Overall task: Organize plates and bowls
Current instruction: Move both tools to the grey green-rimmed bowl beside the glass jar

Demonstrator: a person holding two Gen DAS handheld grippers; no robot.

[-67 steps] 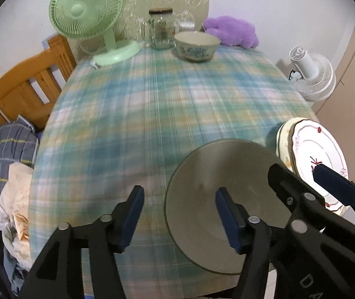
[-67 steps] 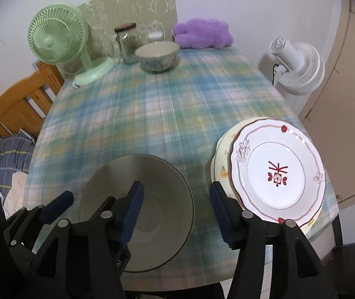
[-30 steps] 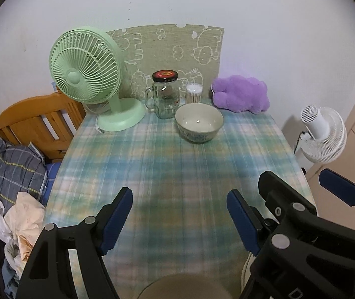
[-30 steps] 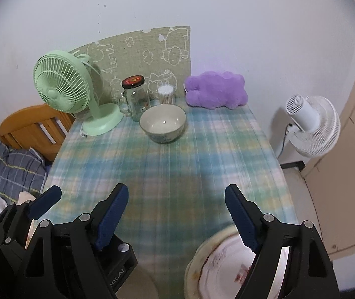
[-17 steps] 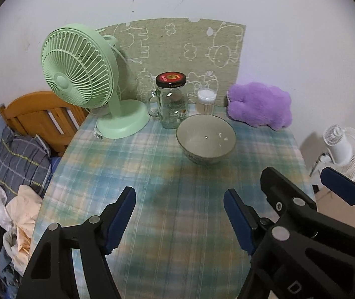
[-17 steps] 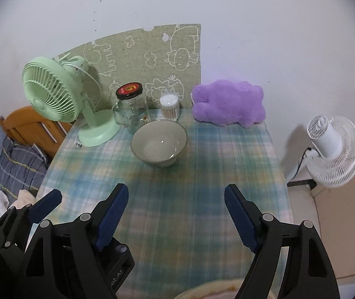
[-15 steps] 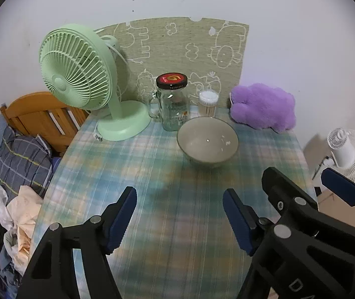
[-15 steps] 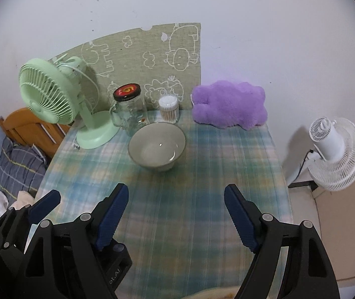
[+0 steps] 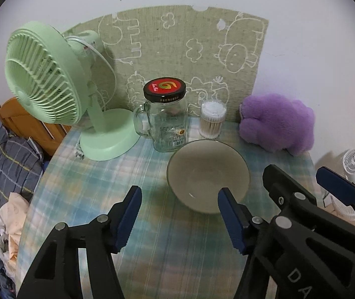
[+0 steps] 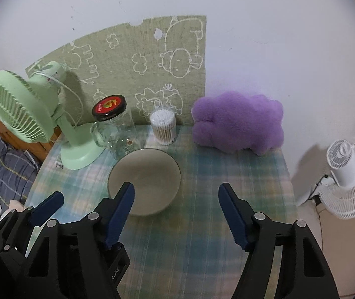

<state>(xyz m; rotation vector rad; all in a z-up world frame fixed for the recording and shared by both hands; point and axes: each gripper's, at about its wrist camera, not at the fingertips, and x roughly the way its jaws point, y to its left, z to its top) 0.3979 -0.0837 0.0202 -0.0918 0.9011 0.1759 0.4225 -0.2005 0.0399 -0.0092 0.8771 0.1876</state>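
A beige bowl (image 9: 207, 172) stands upright on the plaid tablecloth (image 9: 127, 174) near the table's far end, just in front of a glass jar. My left gripper (image 9: 178, 196) hovers over the cloth before the bowl, its right finger overlapping the bowl's near rim in the picture. Its jaws are closing, and nothing is pressed between them. In the right wrist view the same bowl (image 10: 150, 174) sits ahead and left of my right gripper (image 10: 176, 191), whose left finger crosses the near rim. These jaws are closing too, with only bare cloth between the pads. No plates are in view.
Behind the bowl stand a glass jar (image 9: 167, 122) with a red-and-black lid, a tub of cotton swabs (image 9: 212, 119), a green desk fan (image 9: 52, 84) and a purple plush (image 9: 279, 124). A white floor fan (image 10: 346, 174) is off the table's right edge, and a wooden chair (image 9: 28, 122) with clothes to the left.
Both grippers have moved forward along the table toward the far bowl, which now looks much nearer. The near bowl and plates have dropped out of view. Both pairs of jaws have narrowed slightly.
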